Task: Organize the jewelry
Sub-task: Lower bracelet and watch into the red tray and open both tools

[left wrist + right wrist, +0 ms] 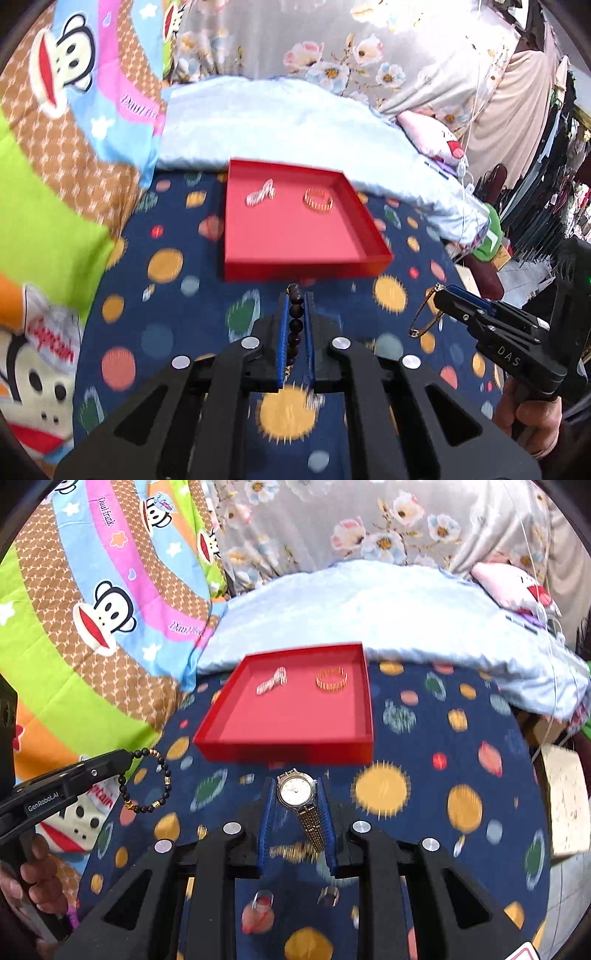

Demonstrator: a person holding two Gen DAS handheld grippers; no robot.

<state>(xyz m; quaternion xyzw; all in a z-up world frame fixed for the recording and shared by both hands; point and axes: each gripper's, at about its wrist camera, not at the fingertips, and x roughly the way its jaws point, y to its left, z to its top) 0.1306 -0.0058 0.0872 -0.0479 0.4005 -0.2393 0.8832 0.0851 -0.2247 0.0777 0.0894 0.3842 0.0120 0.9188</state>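
A red tray [258, 254] [229, 734] lies on the dotted navy bedspread just ahead of both grippers. In it lie a silver bracelet [260, 194] [272, 681] and a gold bangle [318, 200] [331, 679]. My left gripper [296, 295] is shut on a dark bead bracelet [295, 321], which also shows hanging in the right wrist view [147, 782]. My right gripper [296, 784] is shut on a gold-band wristwatch [297, 790]; in the left wrist view it [441, 293] holds the watch [424, 317] edge-on.
A pale blue pillow [295, 122] [388, 609] lies behind the tray. A cartoon monkey quilt [66, 110] [92, 590] is bunched at the left. A pink plush [432, 133] and a bedside clutter of clothes stand at the right.
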